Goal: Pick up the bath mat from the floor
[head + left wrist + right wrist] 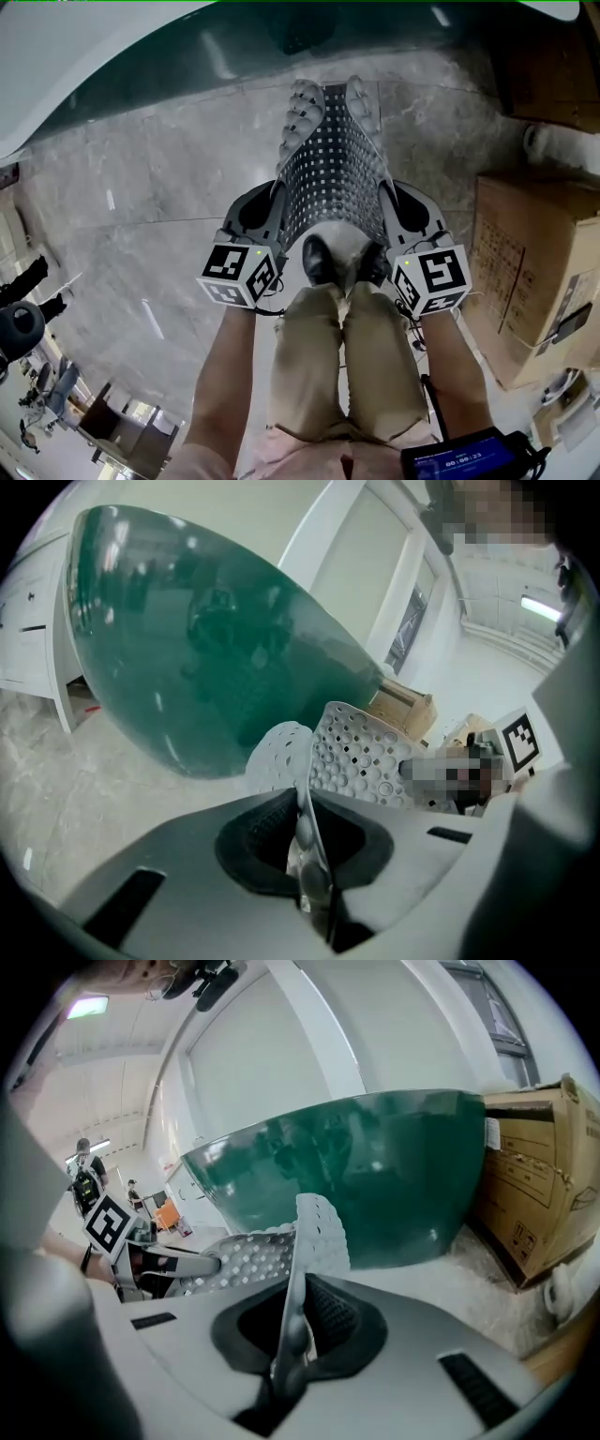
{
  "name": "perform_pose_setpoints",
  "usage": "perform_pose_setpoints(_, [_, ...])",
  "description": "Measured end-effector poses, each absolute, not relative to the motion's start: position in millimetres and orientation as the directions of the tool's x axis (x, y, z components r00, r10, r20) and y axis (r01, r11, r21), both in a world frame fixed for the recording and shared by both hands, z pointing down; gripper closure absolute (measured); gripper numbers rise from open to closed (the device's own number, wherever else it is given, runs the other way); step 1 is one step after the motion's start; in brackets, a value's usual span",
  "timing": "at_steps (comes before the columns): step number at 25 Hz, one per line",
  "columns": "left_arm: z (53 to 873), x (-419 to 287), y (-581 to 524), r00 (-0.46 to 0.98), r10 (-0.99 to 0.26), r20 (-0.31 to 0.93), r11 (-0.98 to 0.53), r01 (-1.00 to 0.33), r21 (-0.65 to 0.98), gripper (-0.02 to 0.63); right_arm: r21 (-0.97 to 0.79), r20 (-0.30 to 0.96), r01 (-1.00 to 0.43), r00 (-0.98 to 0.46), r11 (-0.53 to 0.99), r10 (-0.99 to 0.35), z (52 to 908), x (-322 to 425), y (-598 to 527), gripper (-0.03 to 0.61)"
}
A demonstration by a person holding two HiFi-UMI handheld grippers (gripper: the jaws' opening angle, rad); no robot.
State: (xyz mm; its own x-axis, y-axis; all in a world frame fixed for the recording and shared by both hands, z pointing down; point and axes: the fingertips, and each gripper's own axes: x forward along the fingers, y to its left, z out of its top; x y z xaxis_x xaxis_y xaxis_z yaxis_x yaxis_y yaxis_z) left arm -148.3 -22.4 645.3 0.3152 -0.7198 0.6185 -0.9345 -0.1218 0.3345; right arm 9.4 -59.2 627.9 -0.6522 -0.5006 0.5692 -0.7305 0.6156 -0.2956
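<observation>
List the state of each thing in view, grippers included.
bath mat: pinched at both sides, far corners curled; floor contact unclear.
left gripper: shut on bath mat.
right gripper: shut on bath mat.
cardboard box: upright on the floor.

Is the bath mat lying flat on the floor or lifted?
Lifted: left gripper and right gripper, each shut on the bath mat, hold its near edge up.
</observation>
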Motion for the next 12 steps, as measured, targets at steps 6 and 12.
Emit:
perform_pose_setpoints(6, [602, -152, -16, 0.324, -0.719, 0.616, -0.137, -0.934, 0.331, 0.577, -0.308, 0.564, -0.715, -0.668, 0.628, -0.485, 588, 1, -49, 0.549])
perform_pose_setpoints(12, [555, -151, -9, 0.325, -0.720, 0.613, -0.137, -0.933, 0.334, 0.577, -0.302, 0.554, -0.703, -0.679, 0.644, -0.482, 536, -6, -42, 0.549])
